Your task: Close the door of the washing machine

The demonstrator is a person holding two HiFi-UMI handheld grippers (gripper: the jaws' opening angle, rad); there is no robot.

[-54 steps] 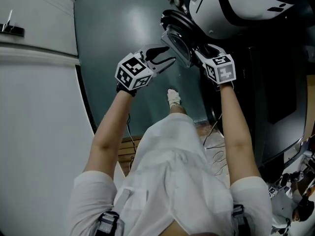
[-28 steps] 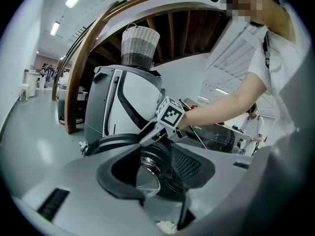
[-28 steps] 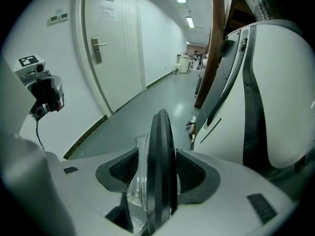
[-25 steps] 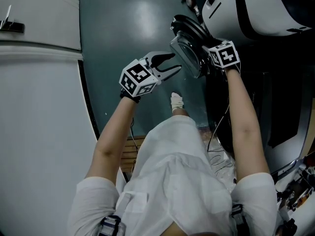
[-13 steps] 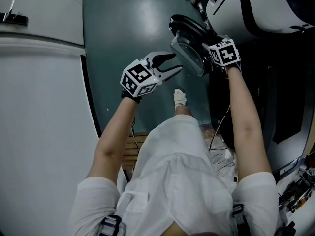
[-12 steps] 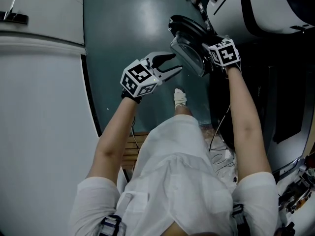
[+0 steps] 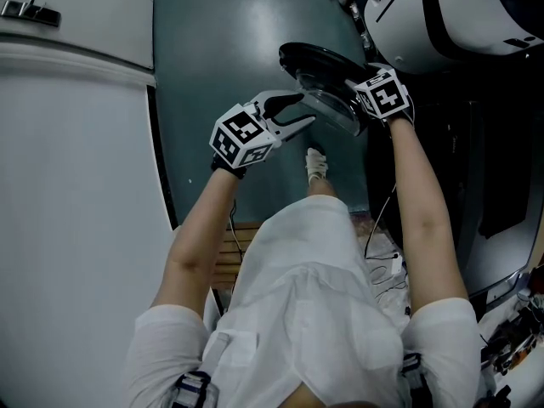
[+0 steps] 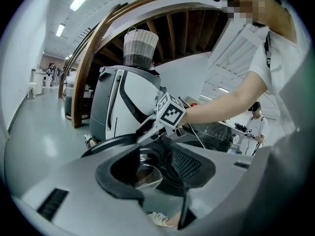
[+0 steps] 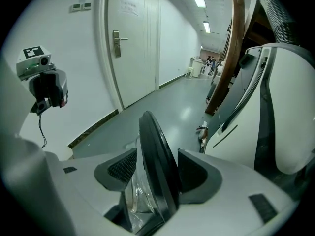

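The half-open door (image 9: 150,132) stands edge-on between the jaws of my right claw (image 9: 160,171), which have just widened and hang loose around it. My left claw (image 7: 304,110), released and empty, hovers beside the door. Ungripped, the rim could slip out mid-swing.

black-rimmed door (image 7: 314,56), white washing machine (image 7: 395,32) with black band, teal floor (image 7: 229,41)
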